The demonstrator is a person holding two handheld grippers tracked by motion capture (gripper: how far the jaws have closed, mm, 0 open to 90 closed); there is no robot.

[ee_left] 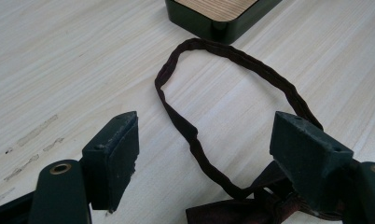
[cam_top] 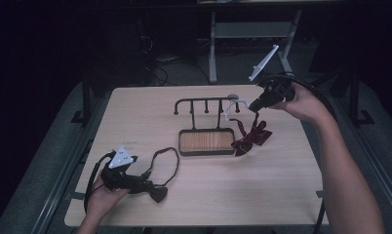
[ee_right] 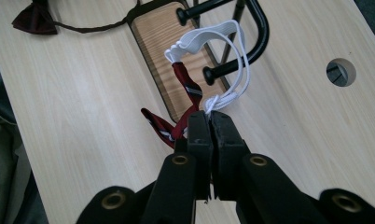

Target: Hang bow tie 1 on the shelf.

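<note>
High view: the right gripper [cam_top: 253,107] holds the white elastic loop [cam_top: 231,108] of a dark red striped bow tie [cam_top: 251,138] at the right end of the black metal hook rack [cam_top: 206,103]. Left gripper view: the left gripper [ee_left: 204,154], jaws wide apart, rests over a dark brown bow tie [ee_left: 251,210] near the light wooden table's [ee_left: 59,60] near-left edge. Right gripper view: jaws pinch the elastic beside a peg.

my red striped bow tie [cam_top: 251,138] hung by its white elastic loop [ee_right: 223,51], its bow on the counter [cam_top: 282,185]; my dark bow tie [cam_top: 157,193] lay flat, its strap looped open.
</note>
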